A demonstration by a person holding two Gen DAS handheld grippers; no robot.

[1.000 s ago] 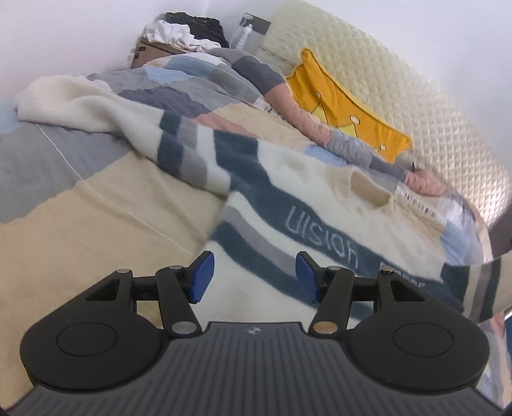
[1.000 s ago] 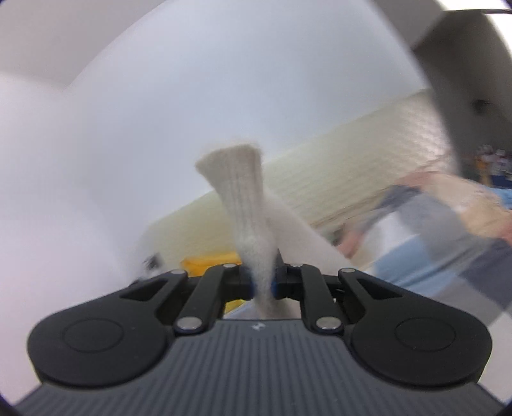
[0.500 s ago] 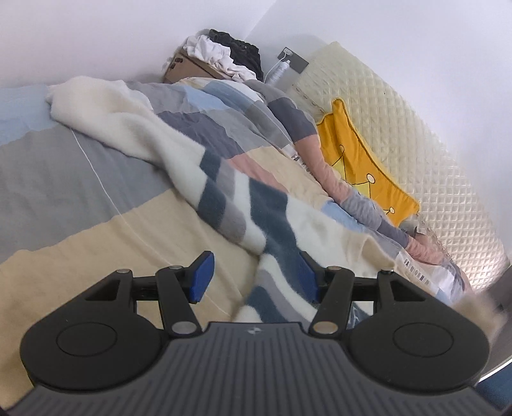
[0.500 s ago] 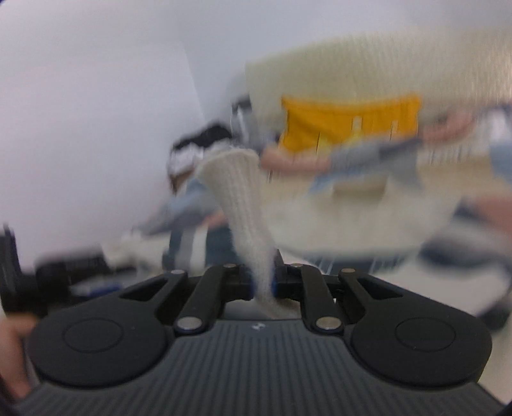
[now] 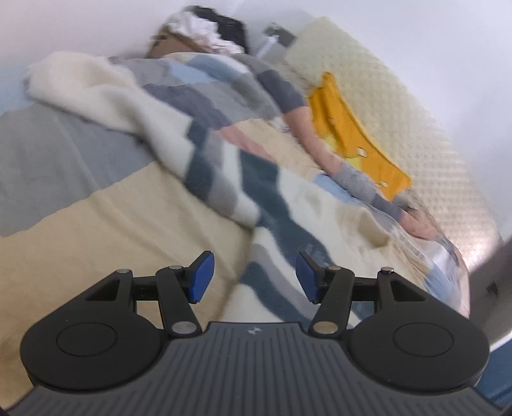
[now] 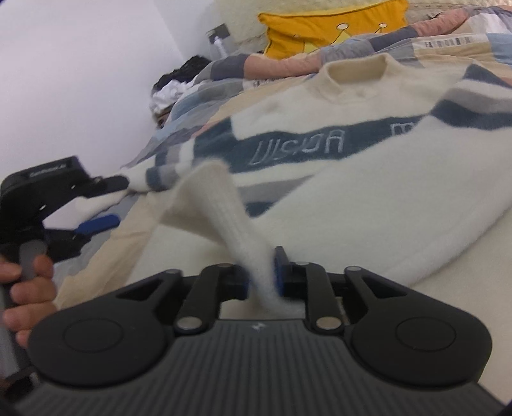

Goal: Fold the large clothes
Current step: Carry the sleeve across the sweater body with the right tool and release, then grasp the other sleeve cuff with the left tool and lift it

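Note:
A cream sweater (image 6: 368, 192) with navy and grey stripes and stitched letters lies front up on the bed. Its ribbed sleeve cuff (image 6: 217, 198) rises from between the pads of my right gripper (image 6: 262, 278) and leans left over the sweater's lower body. The jaws are opening, and the knit still fills the gap between the pads. My left gripper (image 5: 252, 275) is open, low over the sweater's (image 5: 272, 198) striped edge, with nothing gripped. The other sleeve stretches away to the far left. In the right wrist view the left gripper (image 6: 105, 203) shows at the left, held by a hand (image 6: 28, 288).
The bed sheet (image 5: 96, 224) is beige and grey. A rolled patchwork duvet (image 5: 224, 80) and a yellow cushion (image 5: 352, 134) lie against the quilted headboard (image 5: 416, 128). A cardboard box with piled clothes (image 5: 208, 28) sits in the far corner by the white wall.
My right gripper swung down from facing the wall to low over the sweater, carrying the cuff, and its jaws have widened. My left gripper shifted a little and stayed open.

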